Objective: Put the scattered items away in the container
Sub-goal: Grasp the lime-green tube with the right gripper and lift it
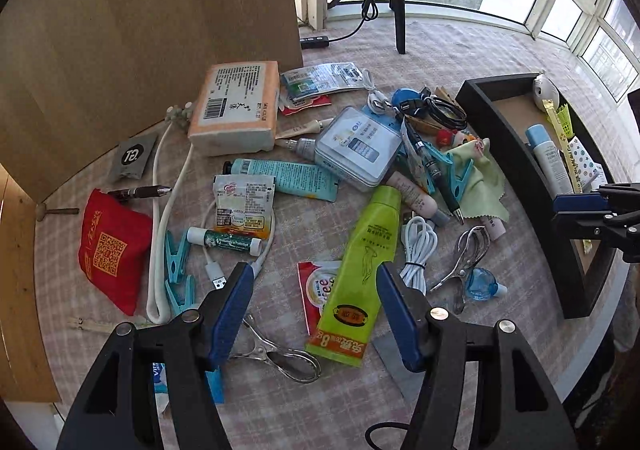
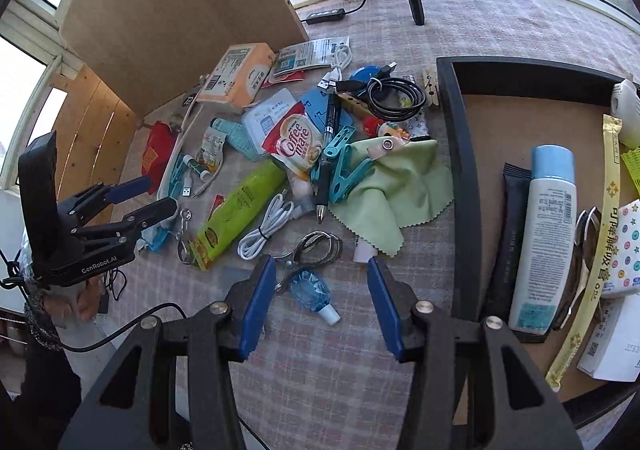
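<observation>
Both grippers empty, fingers spread wide. Left gripper low over the near part of the pile, straddling the lower half of the green tube; right gripper above the small blue bottle and the metal clip. Container at the right side of the table, a dark tray already carrying a white bottle with blue cap, a dark sachet and some packets. Most items not yet inside, lying in a heap to the left of its wall.

Likely step: picking one loose item near the fingers. Better to choose a single thing lying free on top, like the green tube, and to close across its narrow width, not along its length. Good to come straight down, so the white cable just beside is not caught too. Tube probably soft, so only a gentle squeeze needed.

Left wrist view alone: red pouch, lip balm stick and second metal clip close under the left fingers. Right wrist view alone: inside of the tray in detail, the Coffee mate sachet on top of the heap, and the left gripper from outside.
</observation>
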Demonstrator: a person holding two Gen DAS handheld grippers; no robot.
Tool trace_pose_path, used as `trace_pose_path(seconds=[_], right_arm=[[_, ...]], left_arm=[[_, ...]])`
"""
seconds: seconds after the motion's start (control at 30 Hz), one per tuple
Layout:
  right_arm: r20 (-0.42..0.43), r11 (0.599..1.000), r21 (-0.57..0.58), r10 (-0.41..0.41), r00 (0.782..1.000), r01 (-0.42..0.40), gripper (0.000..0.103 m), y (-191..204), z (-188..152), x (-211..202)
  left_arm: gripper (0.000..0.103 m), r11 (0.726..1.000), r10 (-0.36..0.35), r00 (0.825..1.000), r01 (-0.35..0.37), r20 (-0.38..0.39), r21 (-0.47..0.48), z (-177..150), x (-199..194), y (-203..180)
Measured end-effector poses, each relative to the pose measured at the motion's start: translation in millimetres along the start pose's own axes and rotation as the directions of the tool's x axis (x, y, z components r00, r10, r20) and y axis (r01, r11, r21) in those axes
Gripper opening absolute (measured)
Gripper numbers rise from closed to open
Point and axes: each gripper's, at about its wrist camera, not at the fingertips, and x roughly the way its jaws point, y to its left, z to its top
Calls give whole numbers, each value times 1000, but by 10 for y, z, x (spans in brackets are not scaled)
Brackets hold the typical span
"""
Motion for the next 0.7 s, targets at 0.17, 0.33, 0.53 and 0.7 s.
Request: trace_pose_path(seconds=[0.17,0.33,0.53,0.7], right_arm=[[-32,999,-10,51,998,-52,42,295,126,304],[-80,998,5,63,995,-63,36,468,304,640],[-124,992,83,103,987,-93,31,485,459,991],[-157,987,129,120,980,-100,31,445,512,1191]], left_arm=[[55,1000,-19,999,20,-38,20,-79,184,49],[49,996,-37,997,42,-71,76,-139,338,10],[47,990,-85,992,95,-94,105,-157,465,-11],[46,983,-113,987,128,-114,131,-150,566,-45]])
